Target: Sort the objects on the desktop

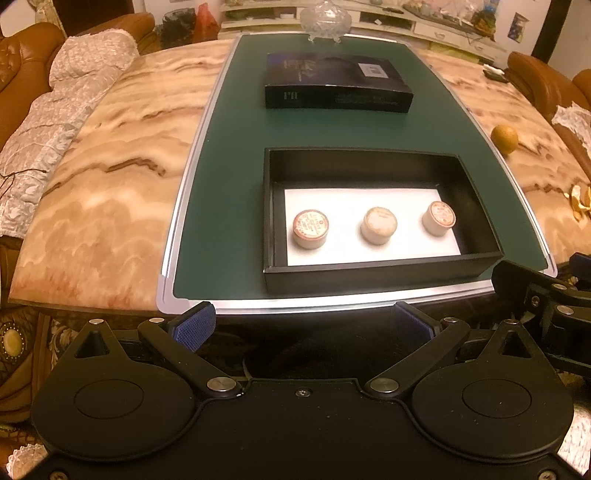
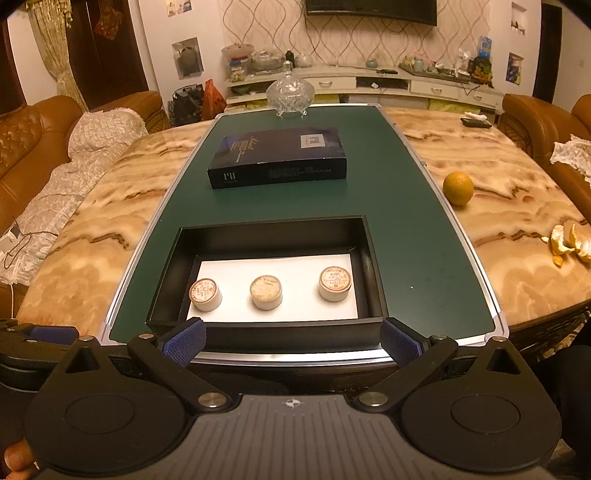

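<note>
An open black box (image 1: 373, 271) (image 2: 258, 236) with a white liner sits on the green mat (image 1: 229, 184) (image 2: 406, 229). Inside stand three small round jars: left (image 1: 310, 229) (image 2: 205, 294), middle (image 1: 380, 225) (image 2: 266, 292), right (image 1: 438, 218) (image 2: 334, 283). The box's dark lid (image 1: 338, 86) (image 2: 279, 157) lies farther back on the mat. My left gripper (image 1: 304, 325) is open and empty, short of the table's near edge. My right gripper (image 2: 293, 341) is open and empty, just before the box's near wall.
A crystal lidded bowl (image 1: 323, 20) (image 2: 290, 92) stands at the mat's far end. An orange (image 1: 504, 138) (image 2: 458, 188) and orange peels (image 2: 570, 242) lie on the marble table (image 1: 103, 177) to the right. Sofas flank the table.
</note>
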### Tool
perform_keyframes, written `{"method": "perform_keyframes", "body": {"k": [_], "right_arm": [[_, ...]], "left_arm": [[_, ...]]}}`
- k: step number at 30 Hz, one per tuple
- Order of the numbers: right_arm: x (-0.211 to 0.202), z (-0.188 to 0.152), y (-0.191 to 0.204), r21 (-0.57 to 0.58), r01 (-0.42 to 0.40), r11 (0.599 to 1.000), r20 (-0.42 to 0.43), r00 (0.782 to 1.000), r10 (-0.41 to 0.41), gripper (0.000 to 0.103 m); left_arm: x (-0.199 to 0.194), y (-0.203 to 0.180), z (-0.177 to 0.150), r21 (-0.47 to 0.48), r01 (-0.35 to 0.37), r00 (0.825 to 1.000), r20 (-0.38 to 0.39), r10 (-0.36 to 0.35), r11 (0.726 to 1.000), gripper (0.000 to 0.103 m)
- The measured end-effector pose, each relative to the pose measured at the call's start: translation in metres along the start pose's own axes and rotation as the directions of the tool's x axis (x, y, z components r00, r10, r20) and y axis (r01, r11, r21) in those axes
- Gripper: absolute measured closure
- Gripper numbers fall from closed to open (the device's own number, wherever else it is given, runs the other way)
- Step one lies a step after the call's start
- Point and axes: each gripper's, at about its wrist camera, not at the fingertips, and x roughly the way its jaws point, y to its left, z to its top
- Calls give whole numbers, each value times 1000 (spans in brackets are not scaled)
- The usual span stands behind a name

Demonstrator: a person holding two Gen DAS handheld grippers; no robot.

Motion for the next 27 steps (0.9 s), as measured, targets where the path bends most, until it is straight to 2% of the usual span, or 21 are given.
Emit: {"method": "perform_keyframes", "body": {"k": [27], "right_arm": [[21,3,-9,23,-3,1000,-33,999,4,0]], "left_arm": [[21,-4,8,5,-21,999,-39,21,1000,0]]}}
